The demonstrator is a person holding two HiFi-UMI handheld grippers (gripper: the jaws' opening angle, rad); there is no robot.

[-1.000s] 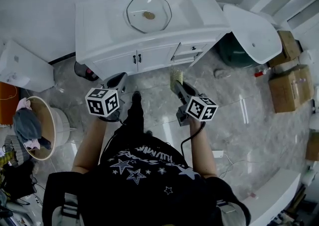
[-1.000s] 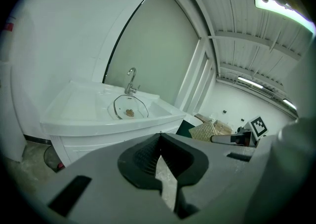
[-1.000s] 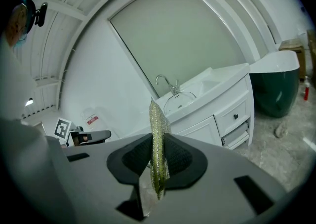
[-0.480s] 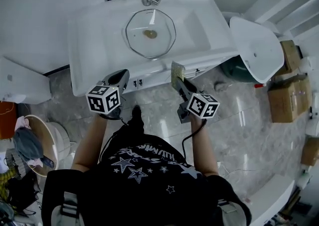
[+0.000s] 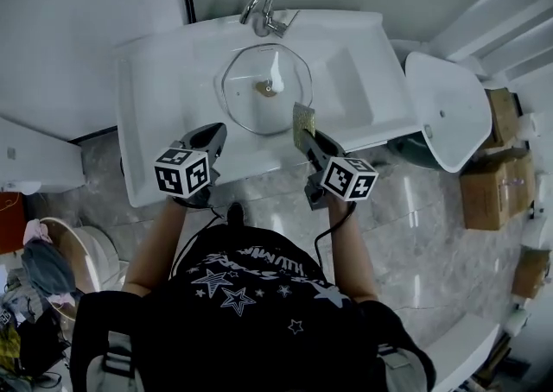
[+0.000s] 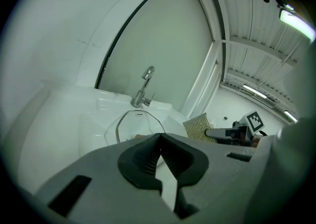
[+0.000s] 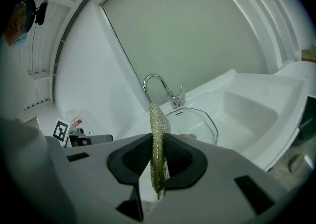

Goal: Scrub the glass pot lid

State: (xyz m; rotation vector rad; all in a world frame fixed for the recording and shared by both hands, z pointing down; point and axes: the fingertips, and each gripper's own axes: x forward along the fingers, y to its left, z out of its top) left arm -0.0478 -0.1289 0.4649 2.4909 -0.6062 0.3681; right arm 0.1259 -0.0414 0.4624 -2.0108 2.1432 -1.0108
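Observation:
The glass pot lid (image 5: 266, 88) lies in the round basin of a white vanity sink (image 5: 164, 88), its brown knob at the centre, below a chrome faucet (image 5: 263, 10). It also shows in the left gripper view as the lid (image 6: 129, 124) and in the right gripper view as the lid (image 7: 197, 122). My left gripper (image 5: 210, 133) hangs over the counter's front edge, left of the lid; its jaws are shut on nothing (image 6: 159, 138). My right gripper (image 5: 308, 136) is shut on a yellow-green scouring pad (image 5: 302, 121), which stands upright between the jaws (image 7: 158, 144), just right of the lid's near rim.
A white oval fixture (image 5: 449, 105) stands right of the vanity, with cardboard boxes (image 5: 488, 179) beyond it. A white unit (image 5: 30, 161) sits at the left, and a basket of clothes (image 5: 39, 256) below it. The floor is grey marble tile (image 5: 415, 235).
The person has stepped toward the sink. Both grippers have moved from over the floor to the counter's front edge, and the pad now reaches the lid's rim.

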